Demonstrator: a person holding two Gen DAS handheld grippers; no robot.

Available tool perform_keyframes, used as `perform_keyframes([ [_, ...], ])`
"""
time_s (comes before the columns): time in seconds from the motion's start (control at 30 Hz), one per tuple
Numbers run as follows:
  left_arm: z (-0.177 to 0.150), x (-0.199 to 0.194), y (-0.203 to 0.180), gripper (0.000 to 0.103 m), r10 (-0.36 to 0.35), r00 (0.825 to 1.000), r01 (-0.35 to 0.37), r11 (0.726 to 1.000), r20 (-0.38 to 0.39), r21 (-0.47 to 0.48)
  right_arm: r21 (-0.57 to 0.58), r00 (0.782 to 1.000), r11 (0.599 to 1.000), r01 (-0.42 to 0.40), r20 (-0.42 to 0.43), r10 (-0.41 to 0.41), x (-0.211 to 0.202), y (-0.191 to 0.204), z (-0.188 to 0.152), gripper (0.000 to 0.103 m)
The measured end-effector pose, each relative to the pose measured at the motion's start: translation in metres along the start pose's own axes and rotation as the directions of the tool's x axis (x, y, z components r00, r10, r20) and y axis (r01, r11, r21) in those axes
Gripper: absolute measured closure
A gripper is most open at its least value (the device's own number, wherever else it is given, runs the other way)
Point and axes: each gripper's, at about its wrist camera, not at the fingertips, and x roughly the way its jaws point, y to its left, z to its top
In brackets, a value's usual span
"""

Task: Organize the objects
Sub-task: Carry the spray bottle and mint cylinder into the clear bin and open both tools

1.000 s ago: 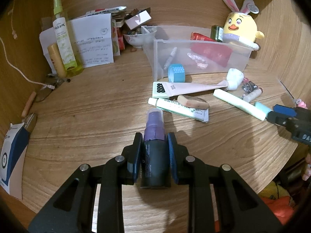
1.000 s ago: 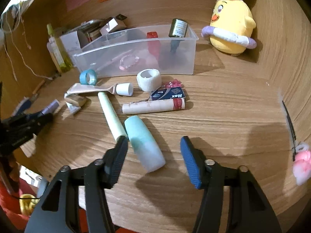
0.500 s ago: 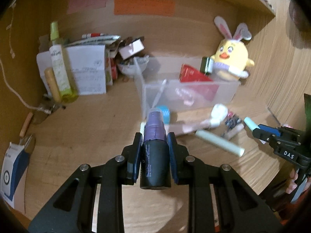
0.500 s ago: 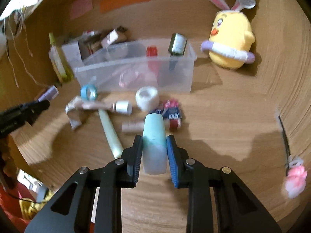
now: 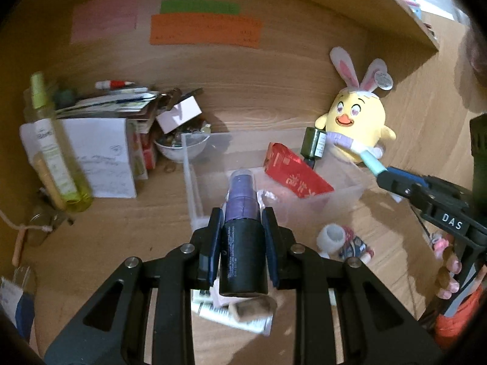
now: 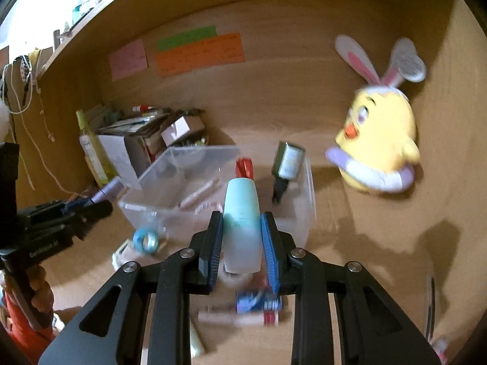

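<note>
The left gripper (image 5: pixel 243 240) is clamped on a purple-capped black spray bottle (image 5: pixel 243 243), held above the desk (image 5: pixel 121 231) at the near side of the clear plastic bin (image 5: pixel 194 188). The right gripper (image 6: pixel 242 240) grips a pale teal tube (image 6: pixel 242 228), raised just in front of the same bin (image 6: pixel 146 203). A yellow plush chick (image 6: pixel 380 146) sits right of the bin.

- The right gripper (image 6: pixel 242 240) is clamped on a mint-and-white tube (image 6: pixel 242 225), pointing toward the clear plastic bin (image 6: pixel 170 210).
- A dark green bottle (image 6: pixel 287 164) leans in the bin's right end.
- The left gripper (image 6: pixel 88 206), at far left, holds a purple-capped bottle (image 6: pixel 108 190).
- A yellow bunny-eared plush (image 6: pixel 380 140) sits right of the bin.
</note>
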Motion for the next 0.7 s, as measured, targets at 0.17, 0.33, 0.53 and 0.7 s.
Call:
perform_keyframes([
  [0.17,0.021,0.029,0.003,0.078,-0.023,0.998,0.023,1.000,-0.056,-0.007,0.004,0.997,0.999,-0.048,-0.066,0.048,0.039,0.001,0.022,0.080],
  [0.33,0.032,0.060,0.007,0.078,-0.034,0.992,0.032,0.999,-0.123,-0.019,-0.021,0.987,0.997,-0.072,-0.146,0.068,0.074,0.008,0.027,0.080],
  [0.53,0.037,0.086,0.009,0.078,-0.047,0.983,0.043,0.999,-0.178,-0.022,-0.079,0.973,0.993,-0.092,-0.220,0.072,0.102,0.021,0.026,0.080],
  [0.7,0.040,0.095,0.005,0.078,-0.040,0.981,0.040,0.999,-0.187,-0.006,-0.092,0.962,0.992,-0.091,-0.267,0.064,0.122,0.025,0.025,0.080],
])
